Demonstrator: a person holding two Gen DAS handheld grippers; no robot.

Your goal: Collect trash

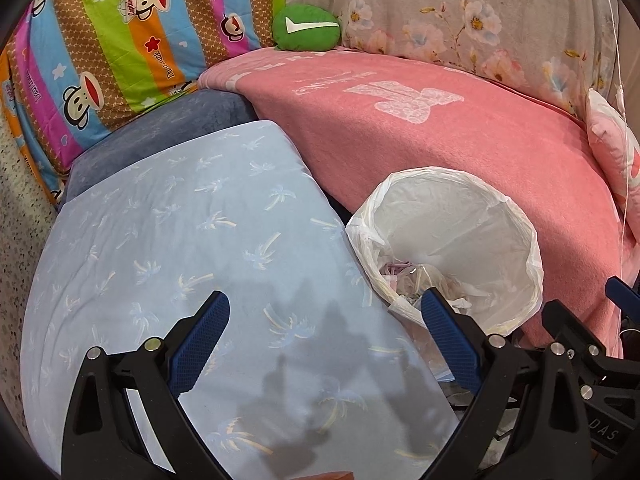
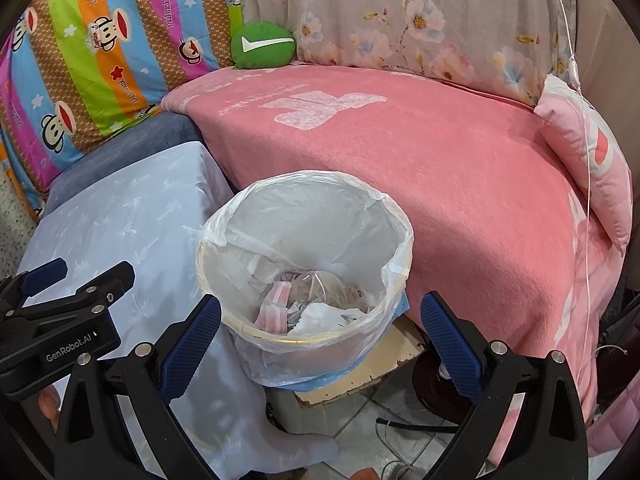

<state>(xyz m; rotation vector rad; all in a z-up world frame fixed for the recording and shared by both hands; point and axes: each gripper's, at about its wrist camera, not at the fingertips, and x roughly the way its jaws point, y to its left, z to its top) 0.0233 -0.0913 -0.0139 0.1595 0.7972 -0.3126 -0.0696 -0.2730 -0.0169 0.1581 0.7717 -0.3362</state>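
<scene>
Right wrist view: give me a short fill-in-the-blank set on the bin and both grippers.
1. The bin is lined with a white plastic ____.
2. The green cushion bears a white ____ mark.
3. The right gripper and the left gripper both hold ____.
4. The blanket behind the bin is ____.

Missing: bag; tick; nothing; pink

Upright bag-lined bin (image 2: 304, 216) (crumpled trash (image 2: 316, 304) at bottom) just beside pink blanket (image 2: 460, 168).

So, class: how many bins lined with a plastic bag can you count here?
1. The bin stands on the floor between the light-blue cushion and the pink blanket, trash inside. Others may be hidden out of view.
</scene>
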